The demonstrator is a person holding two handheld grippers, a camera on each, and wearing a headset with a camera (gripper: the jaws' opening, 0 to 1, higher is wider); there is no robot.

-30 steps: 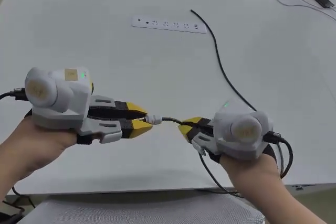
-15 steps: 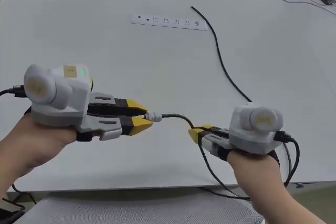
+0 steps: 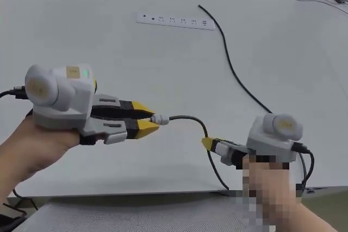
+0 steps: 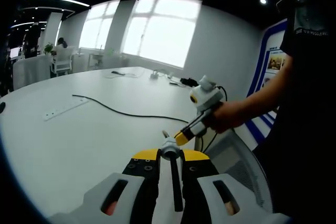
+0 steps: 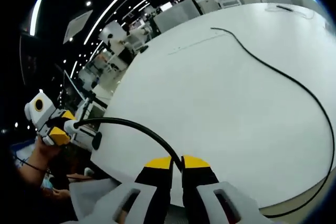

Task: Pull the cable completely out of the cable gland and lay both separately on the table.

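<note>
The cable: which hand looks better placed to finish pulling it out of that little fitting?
Probably the right. The right gripper is shut on the cable and can simply draw away, while the left gripper clamps the cable gland and serves best as the anchor.

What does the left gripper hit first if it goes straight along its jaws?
Past the cable gland it holds, the left gripper would push into the cable looping out of it, then probably the right gripper, almost dead ahead in the left gripper view. Depth is unclear.
</note>
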